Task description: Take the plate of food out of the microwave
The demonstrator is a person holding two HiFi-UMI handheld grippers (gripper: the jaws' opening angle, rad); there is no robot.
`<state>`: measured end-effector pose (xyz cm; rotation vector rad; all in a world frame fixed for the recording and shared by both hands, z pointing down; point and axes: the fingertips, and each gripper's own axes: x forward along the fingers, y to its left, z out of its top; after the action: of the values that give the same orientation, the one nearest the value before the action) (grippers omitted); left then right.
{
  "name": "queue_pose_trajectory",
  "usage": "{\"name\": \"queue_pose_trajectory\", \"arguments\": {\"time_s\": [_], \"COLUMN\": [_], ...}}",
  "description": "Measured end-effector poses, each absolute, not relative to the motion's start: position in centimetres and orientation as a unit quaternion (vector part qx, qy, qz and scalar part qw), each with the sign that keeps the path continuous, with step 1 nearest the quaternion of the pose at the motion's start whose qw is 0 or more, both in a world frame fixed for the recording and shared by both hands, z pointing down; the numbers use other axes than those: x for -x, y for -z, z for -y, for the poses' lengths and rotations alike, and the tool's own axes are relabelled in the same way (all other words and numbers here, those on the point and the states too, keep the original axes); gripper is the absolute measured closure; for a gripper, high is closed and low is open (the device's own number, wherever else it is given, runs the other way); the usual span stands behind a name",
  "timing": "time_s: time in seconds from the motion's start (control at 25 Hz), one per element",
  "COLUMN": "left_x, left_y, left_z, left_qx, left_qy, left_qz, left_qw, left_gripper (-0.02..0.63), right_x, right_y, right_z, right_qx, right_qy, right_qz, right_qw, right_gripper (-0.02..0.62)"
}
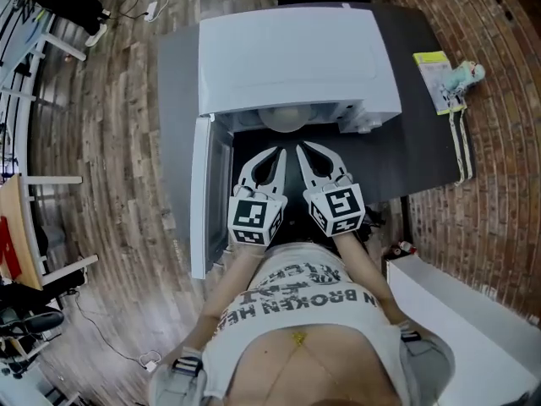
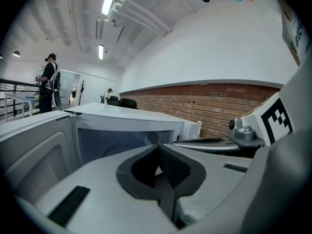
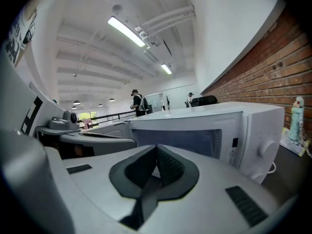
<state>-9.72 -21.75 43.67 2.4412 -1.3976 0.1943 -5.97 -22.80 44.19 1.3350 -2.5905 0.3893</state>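
A white microwave (image 1: 292, 62) stands on a dark table (image 1: 423, 155) with its door (image 1: 200, 197) swung open to the left. At the mouth of the cavity shows the pale round edge of a plate (image 1: 286, 118); the food on it is hidden. My left gripper (image 1: 277, 152) and right gripper (image 1: 302, 148) hang side by side just in front of the opening, tips pointing at it, apart from the plate. Both are shut with nothing between the jaws, as the left gripper view (image 2: 157, 149) and right gripper view (image 3: 157, 149) show. The microwave's control panel (image 3: 263, 145) faces the right gripper.
A yellow packet (image 1: 433, 79) and a small pale figurine (image 1: 467, 74) lie on the table's right end. A white box (image 1: 461, 311) stands at my lower right beside brick paving. Chairs and cables sit on the wooden floor at left. A person (image 2: 48, 82) stands far off.
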Motion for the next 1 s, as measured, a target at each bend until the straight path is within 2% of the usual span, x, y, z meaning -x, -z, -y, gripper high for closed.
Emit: {"name": "queue_pose_trajectory", "arguments": {"time_s": [1.0], "left_x": [9.8], "left_y": [-48.0], "left_z": [28.1], "left_qx": [-0.818], "left_qy": [-0.086], "left_qz": [0.526], "left_qw": [0.216], "left_gripper": [0.600], "right_x": [3.9], "right_y": [-48.0], "right_z": [29.8], "right_qx": [-0.428], "right_qy": [-0.162], "right_qz": [0.878], "right_qw": [0.141], "right_gripper": [0.586]}}
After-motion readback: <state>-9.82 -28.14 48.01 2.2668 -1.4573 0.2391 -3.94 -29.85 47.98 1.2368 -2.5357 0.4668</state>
